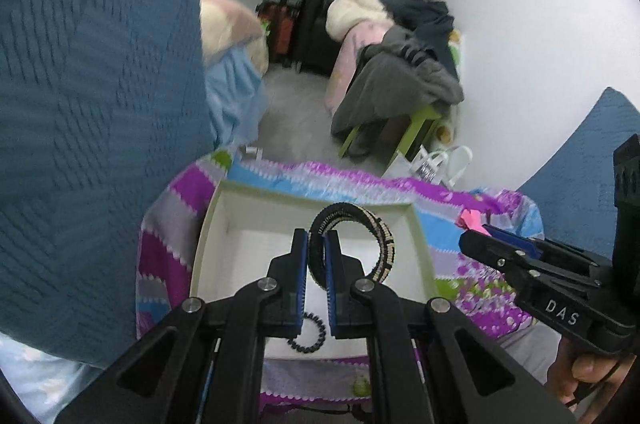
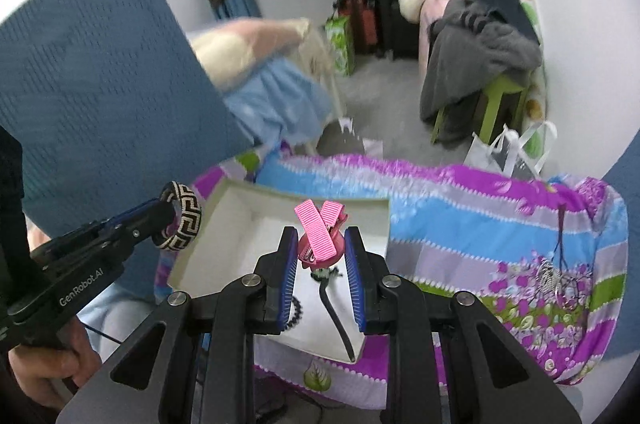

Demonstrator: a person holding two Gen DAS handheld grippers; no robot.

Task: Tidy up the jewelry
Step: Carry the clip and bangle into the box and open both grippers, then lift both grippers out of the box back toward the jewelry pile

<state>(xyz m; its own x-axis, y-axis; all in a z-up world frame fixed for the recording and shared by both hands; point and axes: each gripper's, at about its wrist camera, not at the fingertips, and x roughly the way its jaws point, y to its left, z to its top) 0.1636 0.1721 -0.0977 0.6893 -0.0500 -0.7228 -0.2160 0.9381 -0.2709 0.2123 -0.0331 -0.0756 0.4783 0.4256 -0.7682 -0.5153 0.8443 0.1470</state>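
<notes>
Left gripper [image 1: 316,244] clamped tight on black-and-cream patterned bangle [image 1: 360,224], held above open white box [image 1: 208,224]. Right gripper [image 2: 322,248] pinching pink hair clip [image 2: 320,232] over same box, dark strand dangling beneath, possibly attached. Black coiled hair tie [image 1: 308,338] lies inside box. Box sits on purple-blue striped bedspread [image 2: 460,216].

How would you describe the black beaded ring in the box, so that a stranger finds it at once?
Look at the bright striped cloth, then the open white box on it. On the box floor, near its front edge, lies the small black beaded ring. Unlike the wide patterned bangle in the left gripper, it is thin, plain and lies loose.
</notes>
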